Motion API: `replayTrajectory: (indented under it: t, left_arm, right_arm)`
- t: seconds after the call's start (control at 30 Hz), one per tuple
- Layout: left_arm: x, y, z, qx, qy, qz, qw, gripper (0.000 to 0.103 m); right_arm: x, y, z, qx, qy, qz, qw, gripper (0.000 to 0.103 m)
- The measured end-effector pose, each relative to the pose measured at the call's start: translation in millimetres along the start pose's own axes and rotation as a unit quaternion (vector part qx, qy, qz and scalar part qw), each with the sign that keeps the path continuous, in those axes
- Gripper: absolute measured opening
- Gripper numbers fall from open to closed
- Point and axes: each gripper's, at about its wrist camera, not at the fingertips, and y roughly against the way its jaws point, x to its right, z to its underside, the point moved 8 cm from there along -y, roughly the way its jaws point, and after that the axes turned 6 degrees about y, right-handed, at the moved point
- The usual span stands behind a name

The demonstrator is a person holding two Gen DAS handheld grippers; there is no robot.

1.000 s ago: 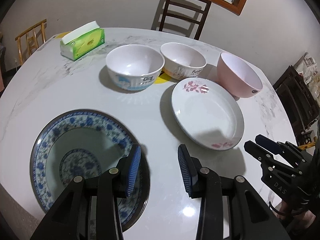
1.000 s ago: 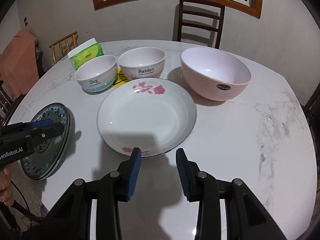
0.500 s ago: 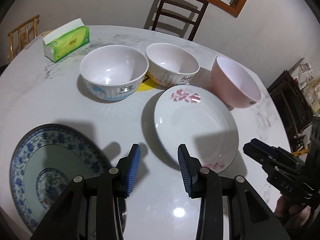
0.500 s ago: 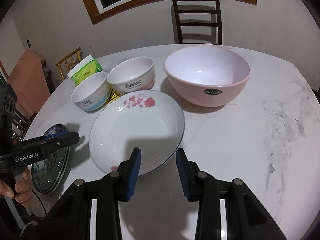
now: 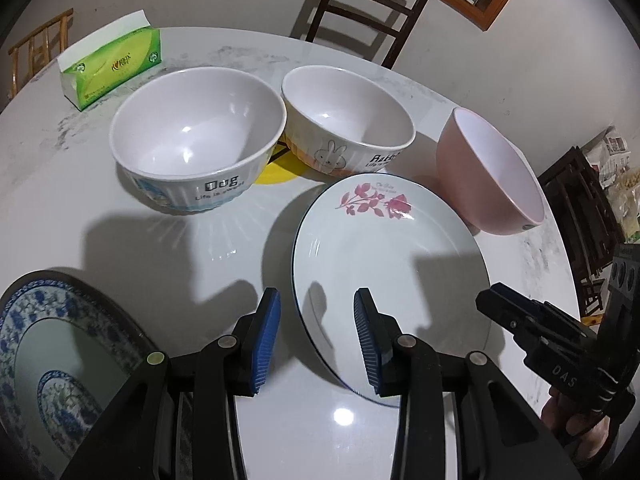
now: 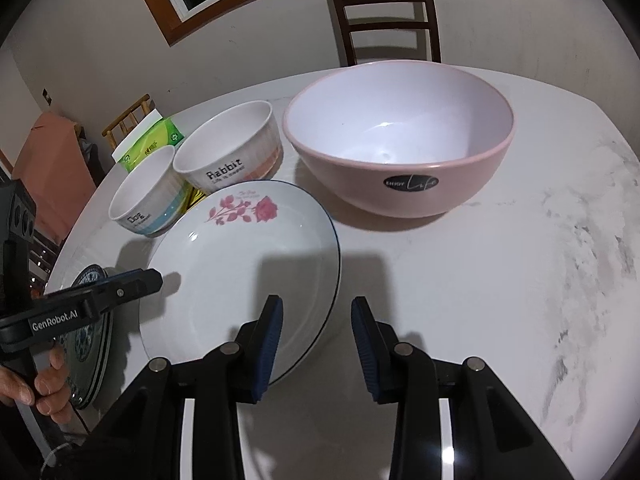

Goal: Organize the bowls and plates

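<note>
A white plate with pink flowers [image 5: 392, 264] [image 6: 248, 264] lies on the marble table. My left gripper [image 5: 316, 320] is open and empty over the plate's left edge. My right gripper [image 6: 316, 328] is open and empty over the plate's right edge. A blue-patterned plate [image 5: 52, 364] [image 6: 86, 344] sits at the near left. Behind stand a "Dog" bowl [image 5: 200, 144] [image 6: 146, 196], a "Rabbit" bowl [image 5: 348, 120] [image 6: 232, 152] and a large pink bowl [image 5: 492, 176] [image 6: 400, 136].
A green tissue box [image 5: 112, 64] [image 6: 150, 144] sits at the back left of the table [image 6: 520, 280]. A dark wooden chair [image 6: 386, 12] stands behind the table. A yellow mat [image 5: 278, 166] lies under the two small bowls.
Both grippers have moved forward toward the flowered plate, the left also rightward away from the blue plate. Both stay open.
</note>
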Motion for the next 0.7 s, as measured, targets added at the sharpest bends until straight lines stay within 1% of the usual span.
replayTrajectory:
  t: [0.07, 0.17, 0.27, 0.3, 0.37, 0.5, 0.7]
  left_arm:
    - [-0.9, -3.6, -1.0, -0.002, 0.002, 0.0, 1.0, 0.033]
    - [-0.6, -8.4, -2.3, -0.005, 0.0, -0.002, 1.0, 0.032]
    - [0.3, -12.9, -4.1, -0.008, -0.002, 0.0, 1.0, 0.029]
    - [0.4, -14.6, -4.4, -0.009, -0.002, -0.001, 1.0, 0.029]
    - [0.4, -17.7, -4.9, -0.011, -0.003, -0.001, 0.9999, 0.028]
    - [1.8, -24.2, -3.3, -0.017, -0.004, -0.001, 0.9998, 0.025]
    - [3.1, -27.9, -5.2, -0.015, -0.01, -0.009, 0.9998, 0.022]
  right_arm:
    - [1.8, -4.0, -2.3, -0.001, 0.0, 0.0, 1.0, 0.034]
    - [3.5, -10.5, -3.4, -0.006, -0.002, -0.005, 1.0, 0.028]
    - [4.5, -13.7, -3.7, -0.009, 0.001, -0.004, 1.0, 0.027]
    - [4.8, -14.2, -3.9, -0.009, 0.002, -0.004, 1.0, 0.023]
    - [4.9, -16.4, -4.2, -0.011, 0.003, -0.005, 1.0, 0.021]
    - [4.9, -18.9, -4.1, -0.013, 0.006, -0.005, 1.0, 0.019]
    - [3.7, -22.5, -5.6, -0.014, 0.018, 0.0, 1.0, 0.019]
